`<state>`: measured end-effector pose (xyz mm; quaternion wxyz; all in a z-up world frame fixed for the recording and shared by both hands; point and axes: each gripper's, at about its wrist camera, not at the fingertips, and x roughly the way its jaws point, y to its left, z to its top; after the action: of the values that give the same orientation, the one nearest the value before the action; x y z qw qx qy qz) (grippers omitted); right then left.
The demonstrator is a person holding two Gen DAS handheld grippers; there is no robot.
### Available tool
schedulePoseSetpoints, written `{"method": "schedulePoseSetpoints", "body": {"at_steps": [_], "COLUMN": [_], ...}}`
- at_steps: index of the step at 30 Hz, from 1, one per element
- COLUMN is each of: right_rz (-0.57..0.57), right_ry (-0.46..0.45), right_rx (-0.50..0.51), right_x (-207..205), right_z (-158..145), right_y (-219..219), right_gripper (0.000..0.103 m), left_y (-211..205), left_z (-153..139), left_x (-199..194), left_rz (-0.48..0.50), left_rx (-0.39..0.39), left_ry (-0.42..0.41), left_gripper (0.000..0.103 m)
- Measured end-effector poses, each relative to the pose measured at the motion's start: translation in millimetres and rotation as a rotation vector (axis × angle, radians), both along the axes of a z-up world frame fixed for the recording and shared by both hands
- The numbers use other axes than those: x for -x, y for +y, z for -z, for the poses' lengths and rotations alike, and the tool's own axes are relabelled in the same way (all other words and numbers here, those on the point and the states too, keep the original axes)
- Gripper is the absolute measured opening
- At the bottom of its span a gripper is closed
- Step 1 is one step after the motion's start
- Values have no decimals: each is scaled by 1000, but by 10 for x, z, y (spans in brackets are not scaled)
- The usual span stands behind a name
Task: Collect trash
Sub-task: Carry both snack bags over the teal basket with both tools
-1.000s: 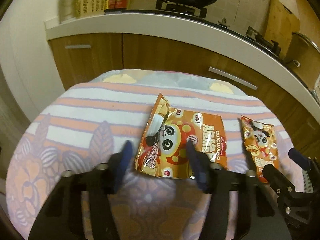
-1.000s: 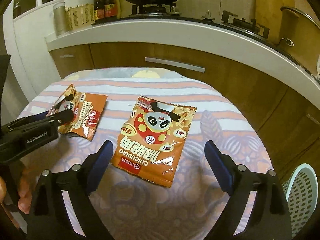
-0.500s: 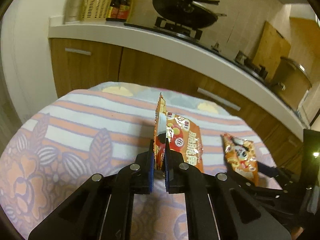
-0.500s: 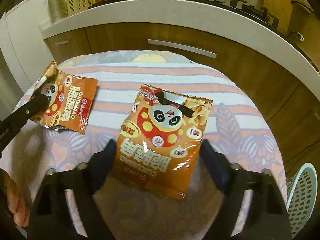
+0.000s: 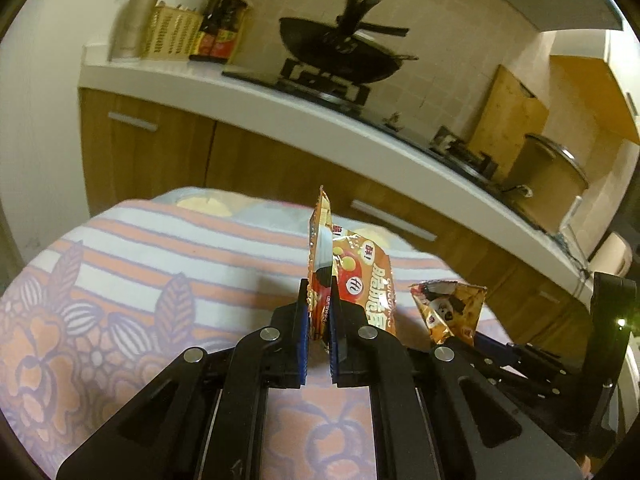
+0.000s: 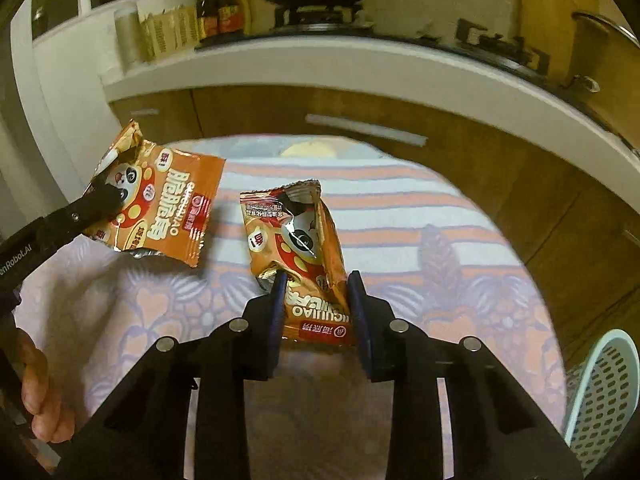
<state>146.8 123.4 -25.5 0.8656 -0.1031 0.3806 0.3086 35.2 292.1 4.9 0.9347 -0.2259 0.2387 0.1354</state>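
Two orange panda snack wrappers are the trash. My left gripper [image 5: 319, 300] is shut on the first wrapper [image 5: 352, 276] and holds it edge-on above the striped tablecloth [image 5: 140, 264]. The same wrapper [image 6: 164, 204] hangs lifted at the left in the right wrist view, pinched by the left gripper [image 6: 106, 196]. My right gripper [image 6: 316, 284] is shut on the second wrapper [image 6: 296, 236], which is squeezed and crumpled between the blue pads. That second wrapper also shows in the left wrist view [image 5: 448, 310].
A white perforated basket [image 6: 600, 392] stands below the table's right edge. Beyond the table runs a kitchen counter [image 5: 280, 104] with wooden cabinets, a wok on the stove [image 5: 340, 60] and bottles. A hand [image 6: 38, 384] holds the left gripper.
Both grippers closed on their wrappers. The left one lifted its wrapper off the cloth. The right one squeezed its wrapper, which crumpled and rose.
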Motion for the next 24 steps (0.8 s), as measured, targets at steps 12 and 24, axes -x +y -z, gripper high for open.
{"method": "schedulePoseSetpoints", "body": {"at_steps": [12,24], "right_rz": [107,319], "right_ry": [-82,-188], "right_rx": [-73,-56], "right_x": [27,114], "right_z": [-518,-686], "right_y": [-942,-2335], "right_gripper": [27,27], "left_y": [-767,-1848], "left_z": [-374,-450], "left_x": [17,-326], "left_rz": [144,334], "left_rx": [-27,-34], "left_ry": [-66,-78], "left_gripper": [6,6]}}
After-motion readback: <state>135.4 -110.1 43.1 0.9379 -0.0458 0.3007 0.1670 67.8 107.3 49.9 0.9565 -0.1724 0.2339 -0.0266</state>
